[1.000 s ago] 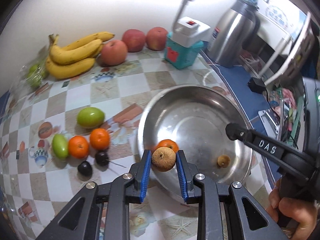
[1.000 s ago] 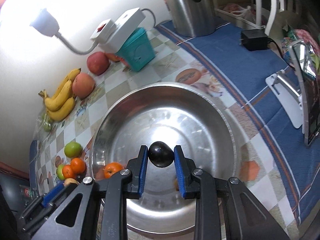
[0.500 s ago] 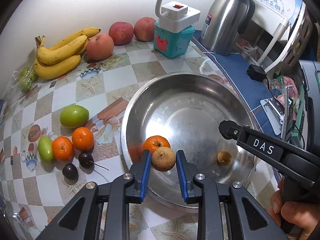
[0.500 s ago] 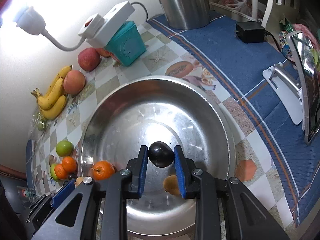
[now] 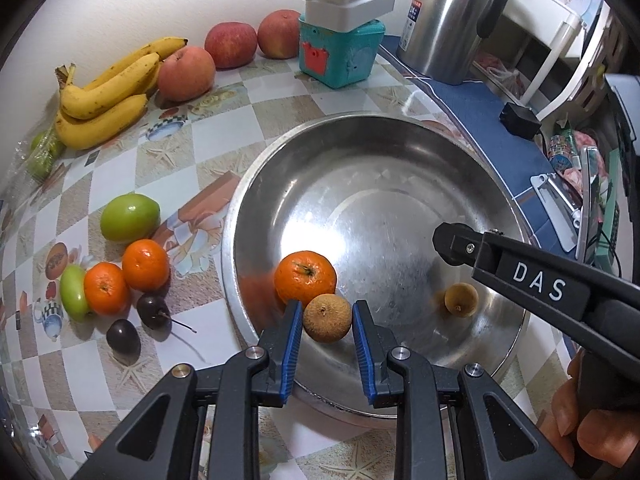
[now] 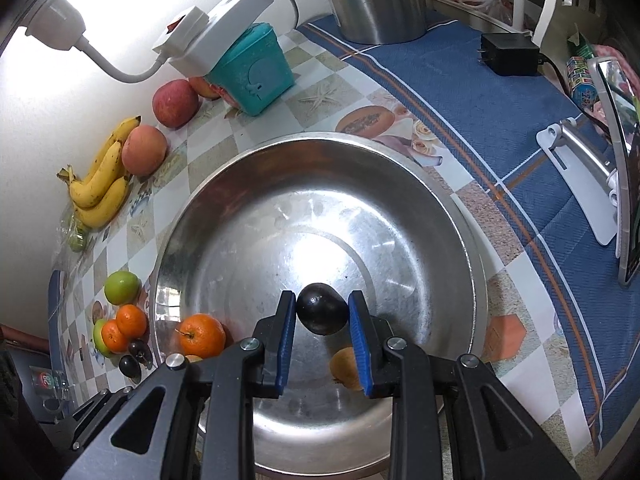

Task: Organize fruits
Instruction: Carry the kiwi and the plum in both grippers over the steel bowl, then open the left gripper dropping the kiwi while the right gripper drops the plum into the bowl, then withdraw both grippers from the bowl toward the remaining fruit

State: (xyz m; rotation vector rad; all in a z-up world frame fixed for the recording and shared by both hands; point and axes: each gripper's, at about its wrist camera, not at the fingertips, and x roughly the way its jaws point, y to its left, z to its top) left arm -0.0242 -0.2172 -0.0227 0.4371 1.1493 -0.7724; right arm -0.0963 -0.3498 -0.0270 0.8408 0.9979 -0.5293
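Two small fruits are hanging over the steel bowl as I am working both grippers from afar. I am holding a rough brown fruit in the left gripper, its blue pads pressing on either flank, just near of the orange that lies on the bowl's left floor. I am holding a dark plum in the right gripper, pinched the same way across its middle, over the bowl's near half. A second brown fruit is already resting on the bowl's right floor, apart from the orange.

Both held fruits are looking light and round. I am judging the brown one dry and firm-skinned, so the pads should be biting well; the plum looks glossy and smooth, likely slippery and easy to bruise, so I am favouring a gentle squeeze across its widest part. Released from any height, either would probably roll on the polished metal, so I am thinking low releases are wise.

Left of the bowl, on the checked cloth, two more oranges, two green fruits and two dark ones are waiting. Bananas and apples are lying far left by the wall.
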